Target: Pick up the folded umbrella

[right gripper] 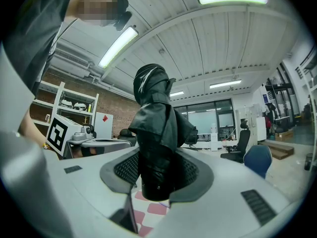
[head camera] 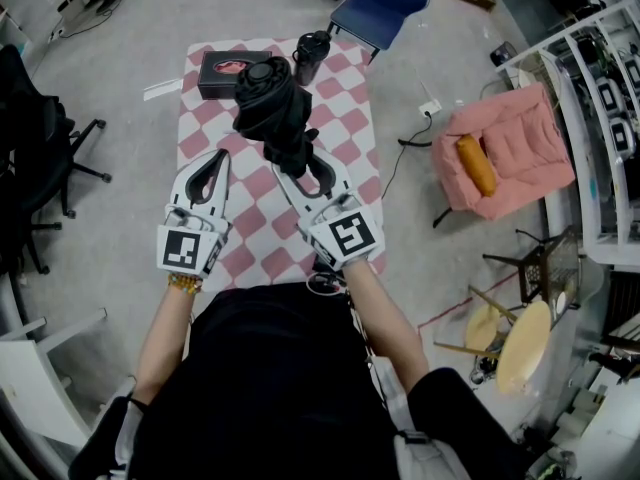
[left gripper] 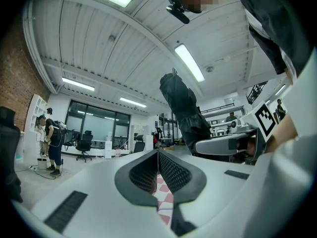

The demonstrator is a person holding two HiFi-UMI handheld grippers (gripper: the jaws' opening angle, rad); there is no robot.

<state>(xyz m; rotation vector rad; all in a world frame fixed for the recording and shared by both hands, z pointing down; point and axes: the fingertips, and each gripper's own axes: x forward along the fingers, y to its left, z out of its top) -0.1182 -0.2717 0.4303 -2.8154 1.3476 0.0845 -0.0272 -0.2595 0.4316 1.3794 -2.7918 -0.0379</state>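
Note:
The folded black umbrella [head camera: 270, 103] stands upright above the red-and-white checkered table [head camera: 345, 133], held by its lower end. My right gripper [head camera: 300, 165] is shut on it. In the right gripper view the umbrella [right gripper: 156, 128] fills the gap between the mesh pads [right gripper: 190, 171] and rises well above them. My left gripper [head camera: 214, 163] hovers just left of it, shut with nothing held; its pads [left gripper: 171, 170] meet in the left gripper view. From there the umbrella [left gripper: 183, 108] and the right gripper [left gripper: 225, 144] show to the right.
A flat black box [head camera: 232, 68] and a dark lidded cup [head camera: 312, 53] sit at the table's far end. A blue chair [head camera: 385, 3] stands beyond it, a pink armchair [head camera: 510, 148] to the right, a black office chair [head camera: 40, 168] to the left.

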